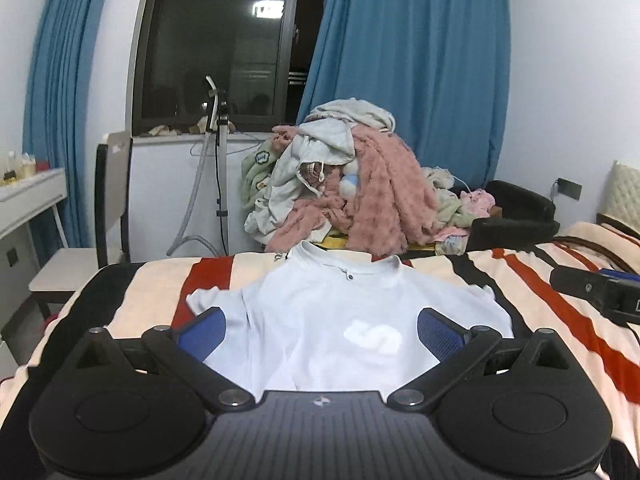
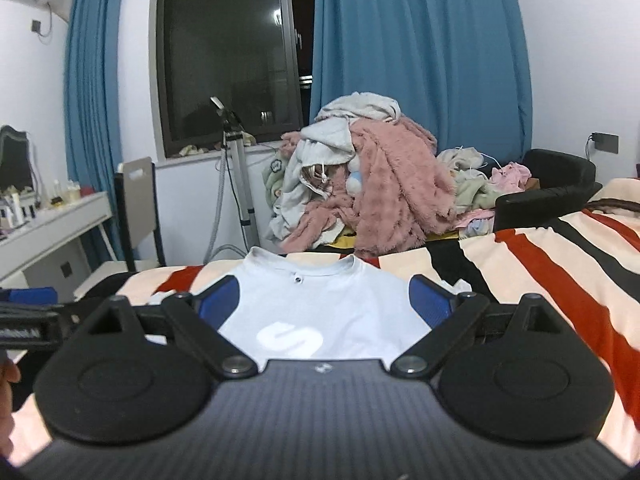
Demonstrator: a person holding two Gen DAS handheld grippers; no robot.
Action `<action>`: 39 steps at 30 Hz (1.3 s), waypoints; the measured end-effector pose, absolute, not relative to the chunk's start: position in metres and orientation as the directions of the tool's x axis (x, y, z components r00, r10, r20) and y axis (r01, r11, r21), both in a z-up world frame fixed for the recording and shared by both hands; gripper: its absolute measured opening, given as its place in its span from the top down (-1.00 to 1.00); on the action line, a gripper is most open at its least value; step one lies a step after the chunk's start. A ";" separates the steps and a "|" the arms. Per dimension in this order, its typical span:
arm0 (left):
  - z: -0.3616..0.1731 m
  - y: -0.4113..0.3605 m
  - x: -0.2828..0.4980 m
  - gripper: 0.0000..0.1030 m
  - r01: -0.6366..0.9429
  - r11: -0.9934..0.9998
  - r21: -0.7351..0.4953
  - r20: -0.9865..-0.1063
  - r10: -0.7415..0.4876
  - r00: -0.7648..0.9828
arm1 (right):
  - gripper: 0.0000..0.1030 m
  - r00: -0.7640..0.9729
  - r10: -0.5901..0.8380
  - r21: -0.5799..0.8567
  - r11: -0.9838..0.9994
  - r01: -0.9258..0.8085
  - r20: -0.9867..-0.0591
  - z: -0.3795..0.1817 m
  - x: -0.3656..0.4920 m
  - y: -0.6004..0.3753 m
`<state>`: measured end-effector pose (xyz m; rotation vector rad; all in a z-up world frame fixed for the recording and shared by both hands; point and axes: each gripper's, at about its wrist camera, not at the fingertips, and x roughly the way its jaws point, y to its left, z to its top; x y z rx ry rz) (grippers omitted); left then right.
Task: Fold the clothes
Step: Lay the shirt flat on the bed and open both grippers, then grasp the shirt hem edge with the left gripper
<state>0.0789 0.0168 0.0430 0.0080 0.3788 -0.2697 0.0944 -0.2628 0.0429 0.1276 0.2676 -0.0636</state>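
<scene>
A pale blue T-shirt [image 1: 320, 320] with a white logo [image 1: 374, 338] lies flat on the striped bed, collar toward the far edge. It also shows in the right wrist view [image 2: 316, 300]. My left gripper [image 1: 322, 330] is open and empty above the shirt's chest, blue pads wide apart. My right gripper [image 2: 324, 296] is open and empty above the shirt's upper part. The right gripper shows at the right edge of the left wrist view [image 1: 600, 292], and the left gripper at the left edge of the right wrist view [image 2: 28, 316].
The bed has a cream, red and black striped cover [image 1: 540, 280]. A pile of pink and grey clothes [image 1: 352, 184] sits on a black seat [image 1: 520, 208] beyond the bed. A chair [image 1: 112, 200], a desk [image 1: 28, 196] and a garment steamer pole [image 1: 220, 160] stand at the left.
</scene>
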 end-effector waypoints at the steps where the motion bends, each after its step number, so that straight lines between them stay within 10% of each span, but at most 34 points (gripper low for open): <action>1: 0.040 0.019 0.064 -0.99 0.256 0.966 -0.044 -0.356 -0.255 0.899 | -0.80 0.965 -0.045 0.122 0.989 0.079 -0.259 0.041 0.083 -0.263; 16: -0.030 0.038 0.024 -0.99 0.122 0.986 -0.116 -0.350 -0.156 0.924 | -0.80 0.961 -0.043 0.110 0.991 0.076 -0.272 -0.023 0.046 -0.258; 26: -0.075 0.111 0.154 -0.94 -0.115 0.844 -0.524 -0.511 -0.203 0.835 | -0.80 0.932 -0.061 0.189 0.972 0.136 -0.359 -0.057 0.067 -0.261; 39: -0.140 0.161 0.288 -0.30 -0.116 0.653 -0.748 -0.398 -0.302 0.866 | -0.80 0.855 -0.005 0.373 0.899 0.231 -0.518 -0.112 0.112 -0.288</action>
